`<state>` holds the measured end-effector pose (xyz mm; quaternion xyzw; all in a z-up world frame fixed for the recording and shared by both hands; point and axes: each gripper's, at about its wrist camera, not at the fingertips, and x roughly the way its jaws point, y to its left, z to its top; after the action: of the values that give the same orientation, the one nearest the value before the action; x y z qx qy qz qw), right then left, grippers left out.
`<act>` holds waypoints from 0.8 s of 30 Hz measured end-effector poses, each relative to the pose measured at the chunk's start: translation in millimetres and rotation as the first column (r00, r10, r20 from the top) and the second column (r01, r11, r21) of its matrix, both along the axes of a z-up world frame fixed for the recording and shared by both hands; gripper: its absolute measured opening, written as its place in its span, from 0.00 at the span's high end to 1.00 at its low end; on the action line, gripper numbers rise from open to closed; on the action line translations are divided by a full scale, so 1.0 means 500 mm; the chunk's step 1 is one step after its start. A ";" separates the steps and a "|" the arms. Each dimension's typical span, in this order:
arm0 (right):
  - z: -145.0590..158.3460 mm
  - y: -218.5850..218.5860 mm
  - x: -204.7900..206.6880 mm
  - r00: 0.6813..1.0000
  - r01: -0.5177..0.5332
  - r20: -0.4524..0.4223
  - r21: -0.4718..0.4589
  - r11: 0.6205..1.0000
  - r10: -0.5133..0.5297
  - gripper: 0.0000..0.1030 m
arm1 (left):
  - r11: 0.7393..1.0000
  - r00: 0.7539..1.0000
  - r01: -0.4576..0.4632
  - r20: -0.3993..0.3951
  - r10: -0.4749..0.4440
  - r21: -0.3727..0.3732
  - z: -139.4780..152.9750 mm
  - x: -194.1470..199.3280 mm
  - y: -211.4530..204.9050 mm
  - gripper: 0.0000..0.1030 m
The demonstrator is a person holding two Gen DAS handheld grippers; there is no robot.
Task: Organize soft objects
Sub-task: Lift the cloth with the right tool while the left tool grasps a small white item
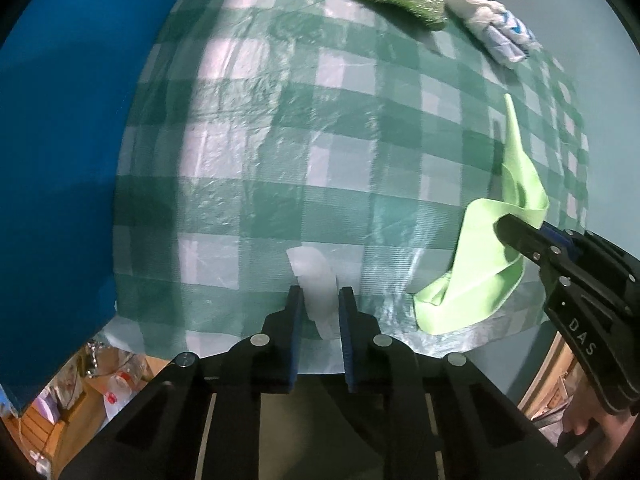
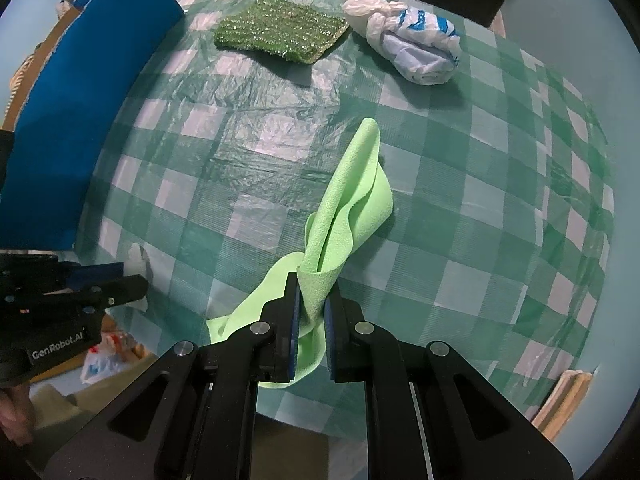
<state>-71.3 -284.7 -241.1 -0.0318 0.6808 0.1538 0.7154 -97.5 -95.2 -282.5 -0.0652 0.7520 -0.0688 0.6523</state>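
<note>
A light green cloth (image 2: pixel 352 196) lies crumpled on the checked tablecloth; it also shows in the left wrist view (image 1: pixel 484 256). My right gripper (image 2: pixel 312 300) is shut on the cloth's near fold. My left gripper (image 1: pixel 318 300) holds a whitish translucent plastic piece (image 1: pixel 316 276) between its fingers near the table's front edge; the same piece shows in the right wrist view (image 2: pixel 138 262). A sparkly green scrubbing pad (image 2: pixel 280 30) and a knotted white and blue plastic bag (image 2: pixel 416 48) lie at the far side.
A blue board (image 2: pixel 80 100) stands along the table's left edge. The green checked tablecloth (image 2: pixel 500 200) covers the round table. Clutter and wooden shelves sit below the table's near edge (image 1: pixel 80 392).
</note>
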 end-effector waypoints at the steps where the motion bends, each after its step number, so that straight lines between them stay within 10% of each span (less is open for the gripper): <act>1: 0.004 -0.004 0.000 1.000 -0.001 0.004 0.002 1.000 0.001 0.90 | 1.000 1.000 0.005 0.007 -0.005 -0.002 0.003 0.000 -0.002 0.84; 24: 0.147 -0.006 0.022 0.991 -0.002 0.132 0.056 0.998 -0.005 0.90 | 0.993 0.979 0.101 0.172 -0.110 0.059 0.169 0.082 -0.029 0.84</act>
<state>-60.5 -287.7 -167.5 -0.0215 0.6273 0.1698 0.7597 -56.5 -109.8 -197.9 -0.0024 0.6958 -0.0898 0.7126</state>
